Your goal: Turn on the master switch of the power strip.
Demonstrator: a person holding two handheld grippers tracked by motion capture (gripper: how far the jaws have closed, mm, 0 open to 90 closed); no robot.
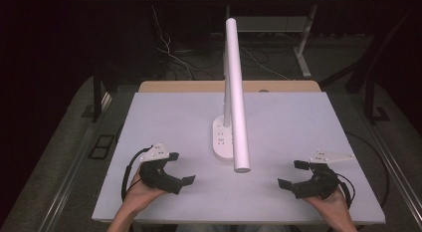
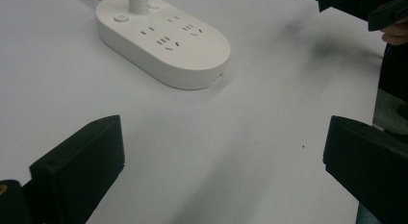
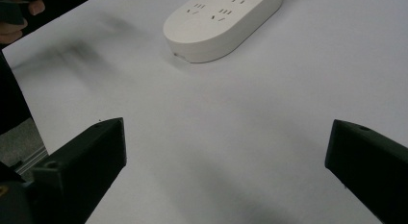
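At the near edge of the table (image 1: 149, 117) we hold both tools low and idle: our left gripper (image 1: 181, 168) rests at the near left with its jaws spread wide and nothing between them, and our right gripper (image 1: 292, 173) sits at the near right, likewise released and empty. Both point inward, toward the middle of the table.

Between them and a little farther off stands the desk lamp (image 1: 235, 92). We judge that we are at the very start of the work, with the approach not yet begun and the lamp untouched. The next move likely calls for bringing one gripper in toward the lamp, while taking care not to tip the tall stem.

The lamp base (image 2: 163, 39) is a white, flat oval with rounded ends, carrying several socket openings and a small round button (image 2: 121, 18) beside the stem. In the right gripper view the same base (image 3: 219, 22) lies ahead, well apart from the jaws. From it a thin white post rises, and the long white light bar (image 1: 238, 117) slopes down toward us, its round end hanging over the table past the near end of the base.
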